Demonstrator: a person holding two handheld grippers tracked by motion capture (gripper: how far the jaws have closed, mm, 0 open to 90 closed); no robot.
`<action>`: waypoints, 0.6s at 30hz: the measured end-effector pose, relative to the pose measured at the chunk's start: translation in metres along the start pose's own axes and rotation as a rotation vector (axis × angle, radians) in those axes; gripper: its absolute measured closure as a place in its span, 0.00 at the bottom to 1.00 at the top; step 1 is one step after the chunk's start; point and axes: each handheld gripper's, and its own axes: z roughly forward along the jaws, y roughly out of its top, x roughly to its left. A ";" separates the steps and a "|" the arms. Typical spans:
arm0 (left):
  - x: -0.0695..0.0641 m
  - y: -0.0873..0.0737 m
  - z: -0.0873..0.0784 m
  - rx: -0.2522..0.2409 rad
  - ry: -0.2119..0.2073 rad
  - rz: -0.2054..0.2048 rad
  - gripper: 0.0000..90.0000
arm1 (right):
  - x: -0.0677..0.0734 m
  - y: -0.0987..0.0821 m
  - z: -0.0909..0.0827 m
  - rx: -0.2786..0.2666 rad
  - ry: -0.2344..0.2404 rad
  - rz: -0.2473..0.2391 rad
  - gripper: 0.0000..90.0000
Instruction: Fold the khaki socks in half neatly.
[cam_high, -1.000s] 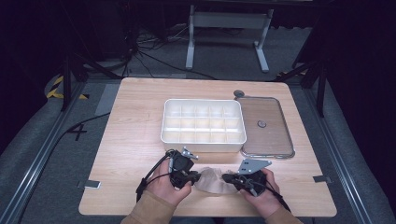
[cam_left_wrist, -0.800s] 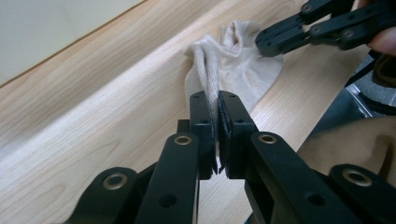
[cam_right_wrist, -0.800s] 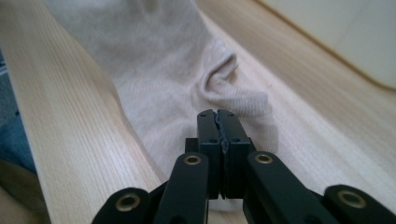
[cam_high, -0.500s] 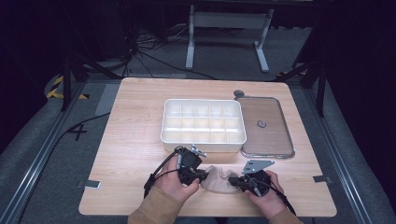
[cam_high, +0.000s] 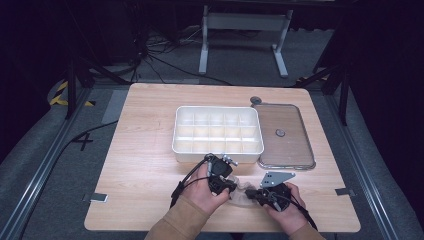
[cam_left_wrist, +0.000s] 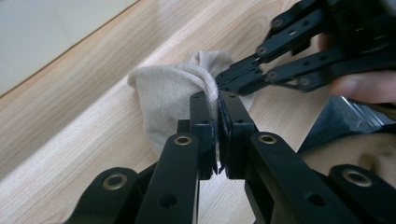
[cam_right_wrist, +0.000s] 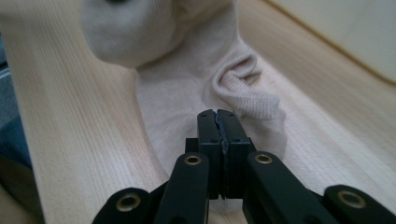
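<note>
A beige sock lies bunched near the table's front edge, between my two grippers. My left gripper points right and is shut on a fold of the sock, with fabric pinched between its pads. My right gripper points left from the other side, its jaws shut on the sock just behind a raised fold. In the left gripper view the right gripper's closed tips meet the sock close to my own jaws.
A white compartment tray stands mid-table just beyond the hands. To its right lies a clear lid, with a small round object at its far corner. Bare wood stretches to the left.
The left hand has moved right with the sock, closer to the right gripper, bunching the fabric. The right hand has hardly moved.
</note>
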 end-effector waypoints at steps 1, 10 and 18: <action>0.001 0.000 0.000 0.001 -0.001 -0.004 0.95 | 0.000 0.000 -0.003 -0.002 -0.007 0.008 0.99; -0.001 0.003 0.002 -0.002 -0.011 0.007 0.95 | -0.010 -0.011 -0.004 0.029 -0.017 0.094 0.99; -0.008 0.010 0.021 0.023 -0.031 0.029 0.95 | -0.014 -0.013 0.004 -0.021 0.059 0.122 1.00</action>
